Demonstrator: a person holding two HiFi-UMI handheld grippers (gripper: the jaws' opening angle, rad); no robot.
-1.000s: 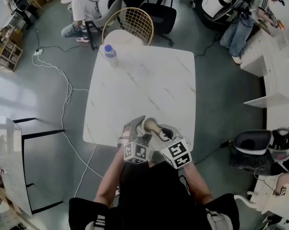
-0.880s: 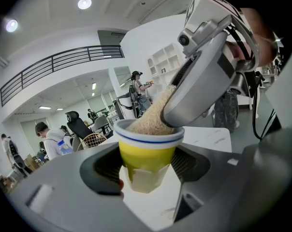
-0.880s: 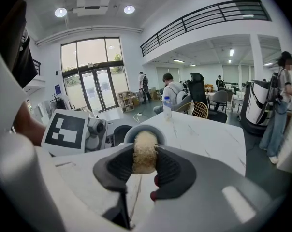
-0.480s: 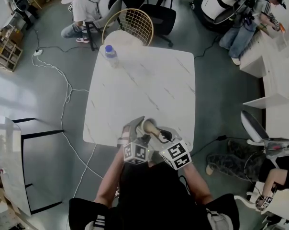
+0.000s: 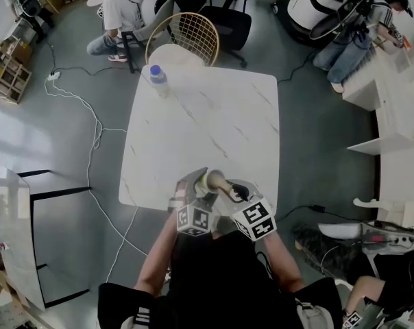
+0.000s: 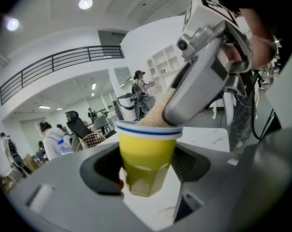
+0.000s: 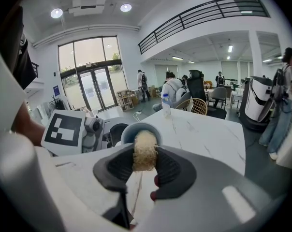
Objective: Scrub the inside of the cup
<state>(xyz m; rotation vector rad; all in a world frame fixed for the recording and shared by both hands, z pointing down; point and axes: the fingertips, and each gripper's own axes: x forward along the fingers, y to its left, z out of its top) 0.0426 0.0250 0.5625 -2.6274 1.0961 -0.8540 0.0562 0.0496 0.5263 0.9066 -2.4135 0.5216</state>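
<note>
Yellow cup (image 6: 148, 149) clamped by left gripper (image 6: 148, 175) fingers as a brace; right gripper (image 7: 145, 172) fingers pinch the fibrous scrubber (image 7: 145, 149), pushed into its mouth.

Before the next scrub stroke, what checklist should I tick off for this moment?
1. Left gripper closed on the cup: ok.
2. Right gripper closed on the scrubber: ok.
3. Scrubber's far end inside the cup's mouth: ok.
4. Cup's base resting on the table: cannot tell.
5. Bottle away from both grippers, at the table's far corner: ok.
</note>
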